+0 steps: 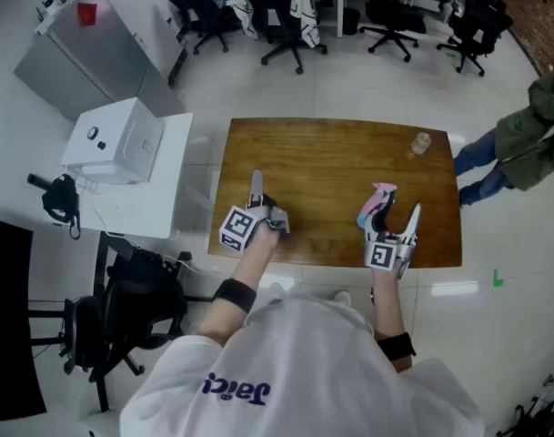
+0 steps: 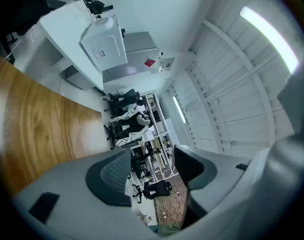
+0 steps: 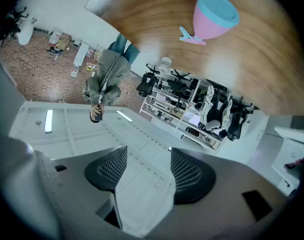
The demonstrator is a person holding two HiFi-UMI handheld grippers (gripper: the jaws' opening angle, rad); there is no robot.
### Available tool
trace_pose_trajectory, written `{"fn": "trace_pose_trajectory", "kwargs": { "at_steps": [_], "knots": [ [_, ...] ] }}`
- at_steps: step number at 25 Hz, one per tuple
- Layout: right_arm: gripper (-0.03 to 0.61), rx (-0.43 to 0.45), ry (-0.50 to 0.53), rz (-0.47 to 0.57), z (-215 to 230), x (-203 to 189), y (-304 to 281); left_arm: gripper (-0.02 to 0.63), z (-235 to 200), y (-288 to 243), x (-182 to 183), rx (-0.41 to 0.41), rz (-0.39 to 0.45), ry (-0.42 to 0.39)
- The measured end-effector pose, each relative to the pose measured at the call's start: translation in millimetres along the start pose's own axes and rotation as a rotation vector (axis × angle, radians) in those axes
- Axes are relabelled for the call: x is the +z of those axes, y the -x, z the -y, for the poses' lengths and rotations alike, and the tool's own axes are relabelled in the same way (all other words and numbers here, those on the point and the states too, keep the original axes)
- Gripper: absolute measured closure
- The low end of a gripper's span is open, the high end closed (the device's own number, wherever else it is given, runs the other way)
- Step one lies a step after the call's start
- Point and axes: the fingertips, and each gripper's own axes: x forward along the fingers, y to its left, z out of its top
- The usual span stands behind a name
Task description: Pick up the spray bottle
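Observation:
The spray bottle (image 1: 378,206), pink with a light blue end, is on the wooden table (image 1: 331,167) near its front right. In the right gripper view, which is upside down, the spray bottle (image 3: 214,16) shows far off and to one side of the jaws. My right gripper (image 1: 406,224) hovers at the table's front edge just right of the bottle, open (image 3: 147,171) with nothing between its pads. Over the front left of the table my left gripper (image 1: 257,191) is also open (image 2: 152,176) and empty, tilted up toward the ceiling.
A small pale crumpled object (image 1: 421,142) lies at the table's far right corner. A white cabinet (image 1: 172,176) bearing a white box (image 1: 117,141) stands to the left, with a black chair (image 1: 122,308) below it. A person in a green jacket (image 1: 531,135) stands to the right.

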Motion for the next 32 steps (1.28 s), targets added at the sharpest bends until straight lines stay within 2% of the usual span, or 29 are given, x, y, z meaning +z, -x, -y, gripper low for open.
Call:
{"fn": "trace_pose_trajectory", "kwargs": {
  "at_steps": [10,15,18,22,28,32],
  "knots": [
    [0.293,-0.128,0.186,-0.06,-3.9,27.7,-12.6,0.342,7.3,-25.5,-13.1,-0.04,-0.044,-0.044],
    [0.293,-0.286,0.353,-0.154,4.5,41.4,-23.6,0.342,9.3,-37.6,-25.8,-0.031,-0.092,-0.064],
    [0.293,-0.39,0.46,-0.2,13.7,64.5,-28.9,0.342,7.7,-44.8,-32.0,-0.025,-0.124,-0.095],
    [0.293,-0.574,0.588,-0.294,32.4,95.3,-31.3,0.342,6.3,-53.0,-35.8,-0.032,-0.162,-0.189],
    [0.293,-0.918,0.765,-0.493,66.5,132.0,-31.7,0.342,7.5,-64.8,-45.8,-0.033,-0.241,-0.281],
    [0.293,-1.149,0.892,-0.632,89.3,158.2,-33.9,0.342,2.4,-68.3,-42.0,-0.028,-0.263,-0.347]
  ]
}}
